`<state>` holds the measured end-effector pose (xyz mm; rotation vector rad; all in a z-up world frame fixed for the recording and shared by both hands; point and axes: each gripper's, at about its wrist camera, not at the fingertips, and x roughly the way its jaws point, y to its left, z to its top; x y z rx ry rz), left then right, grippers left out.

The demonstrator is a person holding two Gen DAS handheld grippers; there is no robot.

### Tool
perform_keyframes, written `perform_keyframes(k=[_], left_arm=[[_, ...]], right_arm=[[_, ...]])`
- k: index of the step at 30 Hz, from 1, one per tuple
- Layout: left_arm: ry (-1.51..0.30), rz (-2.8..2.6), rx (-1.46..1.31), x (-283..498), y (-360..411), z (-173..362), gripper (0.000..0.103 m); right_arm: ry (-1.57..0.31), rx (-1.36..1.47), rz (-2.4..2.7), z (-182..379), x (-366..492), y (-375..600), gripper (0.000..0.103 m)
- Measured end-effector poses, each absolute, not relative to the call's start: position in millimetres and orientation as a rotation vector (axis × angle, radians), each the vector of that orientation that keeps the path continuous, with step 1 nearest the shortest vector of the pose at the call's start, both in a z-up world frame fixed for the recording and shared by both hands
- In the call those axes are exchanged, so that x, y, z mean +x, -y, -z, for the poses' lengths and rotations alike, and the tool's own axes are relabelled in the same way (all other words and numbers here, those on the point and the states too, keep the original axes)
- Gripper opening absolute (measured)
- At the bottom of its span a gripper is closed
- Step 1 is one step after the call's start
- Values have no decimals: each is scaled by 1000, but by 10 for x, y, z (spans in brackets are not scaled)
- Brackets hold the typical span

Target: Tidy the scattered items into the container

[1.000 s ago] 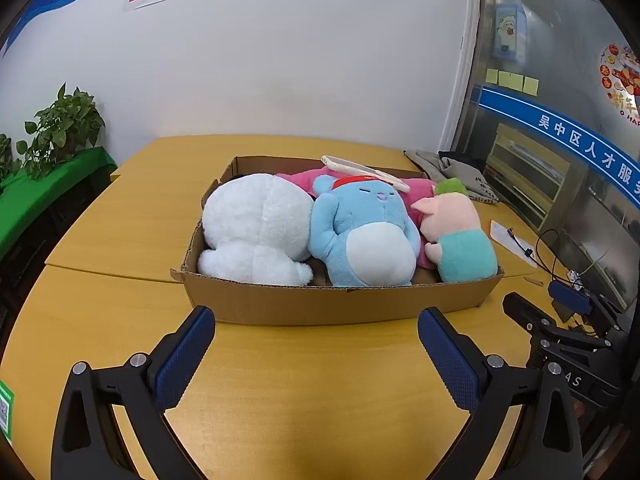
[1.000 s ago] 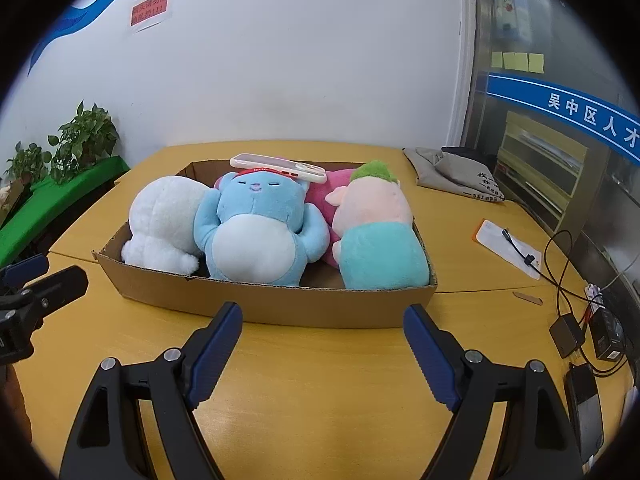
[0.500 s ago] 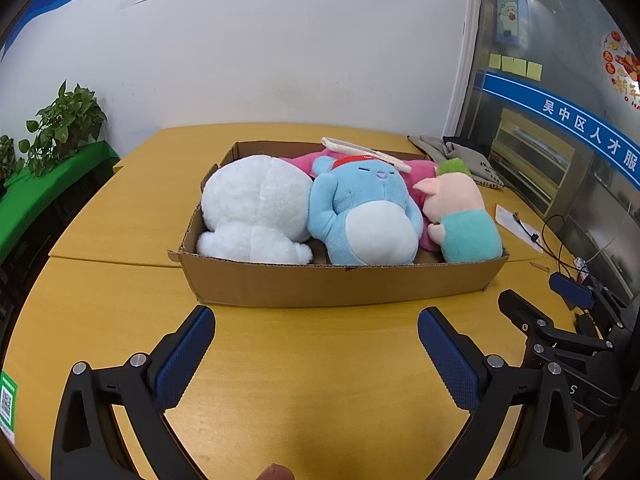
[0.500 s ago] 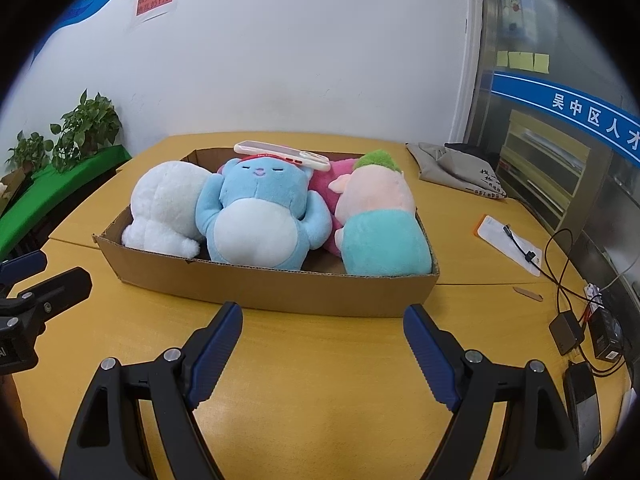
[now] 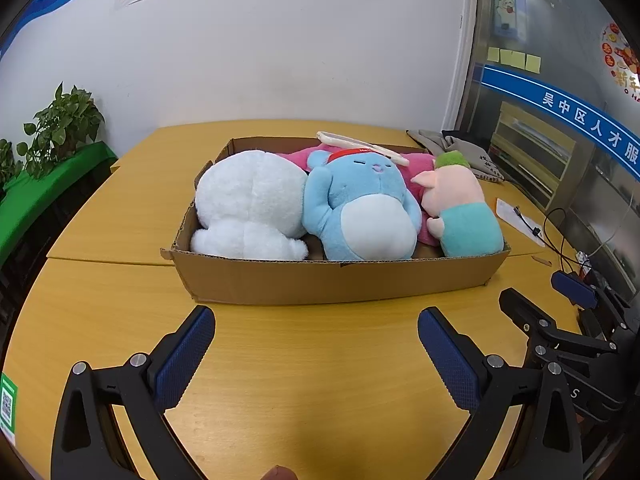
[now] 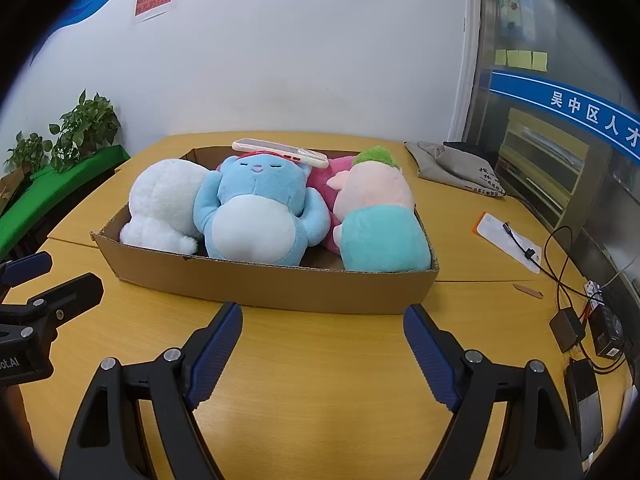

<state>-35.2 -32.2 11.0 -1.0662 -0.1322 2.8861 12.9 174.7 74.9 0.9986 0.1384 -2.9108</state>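
**Both tongs spread and empty in front of the filled box**

Nearest to me, my left tongs (image 5: 316,344) stand spread wide with nothing between the blue pads, hovering over bare yellow worktop (image 5: 320,400). My right tongs (image 6: 322,340) are likewise released and empty, their fingers apart above the same surface. Each pair shows at the edge of the other's camera view.

Just beyond both sets of fingertips sits the cardboard box (image 5: 340,282), its long near wall facing me. Inside it, packed side by side, I see a white plush (image 5: 250,204) on the left, a blue plush (image 5: 360,208) lying on its back in the middle, and a pink-and-teal plush (image 5: 460,212) with a green tuft on the right. A magenta plush (image 6: 320,188) is wedged behind them. A white phone case (image 6: 280,150) rests across the top of the blue plush's head.

Farther right on the worktop lie cables and chargers (image 6: 568,320), a paper slip (image 6: 508,240) and a grey folded bag (image 6: 452,164). Potted plants (image 6: 84,132) stand at the far left.
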Motion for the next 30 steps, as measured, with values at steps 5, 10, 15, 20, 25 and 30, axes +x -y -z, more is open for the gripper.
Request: perform_keyframes(k=[5, 10, 15, 20, 25, 30], left_arm=[[131, -2880, -1078, -363, 318, -90, 103], [126, -2876, -1084, -358, 299, -80, 103], [124, -2872, -1090, -351, 289, -72, 103], [120, -2868, -1090, -332, 278, -68, 103], [112, -2872, -1085, -308, 261, -75, 103], [110, -2879, -1084, -286, 267, -77, 103]], right_arm=[[-135, 1010, 2909, -723, 120, -1748, 83], [-136, 1017, 2905, -704, 112, -1740, 83], [-139, 1021, 2904, -687, 115, -1743, 83], [-137, 1020, 2905, -685, 131, -1753, 83], [-132, 1019, 2907, -684, 151, -1763, 83], [-126, 1015, 2912, -687, 180, -1765, 83]])
